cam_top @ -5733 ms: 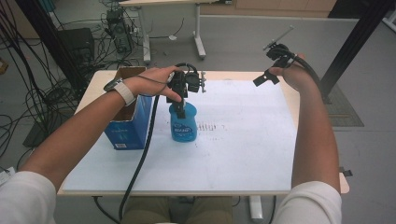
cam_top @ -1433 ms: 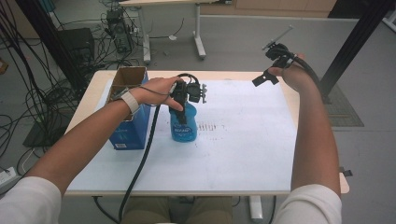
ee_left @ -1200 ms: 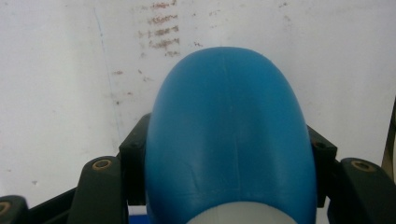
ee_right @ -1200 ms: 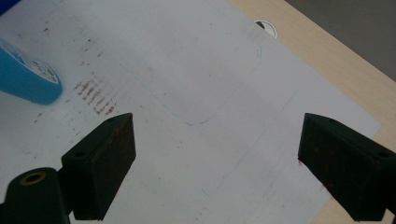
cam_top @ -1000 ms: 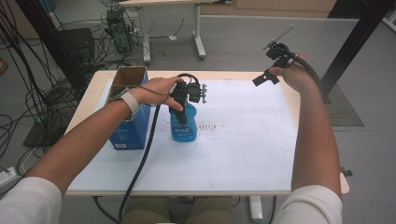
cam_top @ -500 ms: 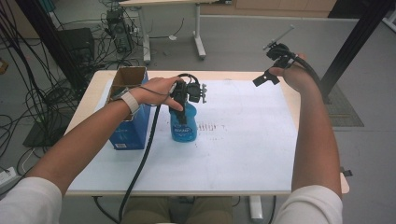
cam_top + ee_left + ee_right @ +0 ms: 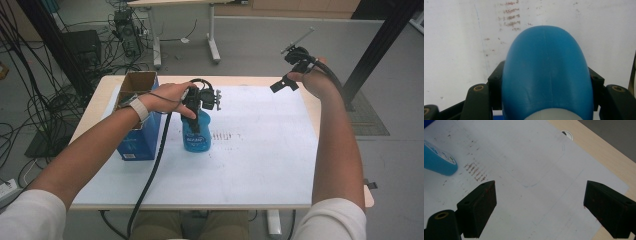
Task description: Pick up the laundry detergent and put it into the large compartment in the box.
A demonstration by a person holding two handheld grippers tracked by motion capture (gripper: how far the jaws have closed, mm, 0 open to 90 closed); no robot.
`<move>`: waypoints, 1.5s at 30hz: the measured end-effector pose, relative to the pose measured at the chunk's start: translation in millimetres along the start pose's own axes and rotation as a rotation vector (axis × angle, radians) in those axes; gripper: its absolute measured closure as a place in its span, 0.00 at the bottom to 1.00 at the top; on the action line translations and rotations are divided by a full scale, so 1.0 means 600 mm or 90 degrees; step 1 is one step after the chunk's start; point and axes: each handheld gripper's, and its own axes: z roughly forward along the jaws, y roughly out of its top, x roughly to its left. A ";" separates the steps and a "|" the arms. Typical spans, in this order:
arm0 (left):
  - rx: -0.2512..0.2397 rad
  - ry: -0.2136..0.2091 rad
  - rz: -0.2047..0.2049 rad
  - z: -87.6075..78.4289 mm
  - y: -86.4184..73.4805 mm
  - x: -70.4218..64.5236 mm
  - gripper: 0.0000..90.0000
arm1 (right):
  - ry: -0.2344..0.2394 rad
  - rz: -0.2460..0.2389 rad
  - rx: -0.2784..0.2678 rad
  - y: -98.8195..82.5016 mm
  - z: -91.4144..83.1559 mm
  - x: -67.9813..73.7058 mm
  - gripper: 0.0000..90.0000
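White paper sheeting [image 7: 260,165] covers most of your pale wooden worktop [image 7: 100,95], leaving bare strips along the far and left edges. Your left tongs [image 7: 196,116] are clenched on the upper part of the blue plastic bottle [image 7: 196,136], which stands upright left of centre, just beside the blue cardboard box [image 7: 137,142] with its open top. Brown smudge marks [image 7: 227,135] lie right of the bottle. Your right tongs [image 7: 281,85] hover released over the far right corner, well apart from the bottle; from its camera the jaws stand wide with nothing between them. Broad open paper lies right of the bottle and toward you.
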 end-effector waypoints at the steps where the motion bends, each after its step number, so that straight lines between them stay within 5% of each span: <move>1: -0.001 -0.001 -0.002 0.000 0.000 0.000 0.42 | 0.000 0.000 0.000 0.000 0.000 0.000 0.12; 45: -0.010 0.003 -0.009 0.000 -0.005 -0.003 0.42 | -0.002 -0.001 -0.008 -0.006 -0.008 0.003 0.12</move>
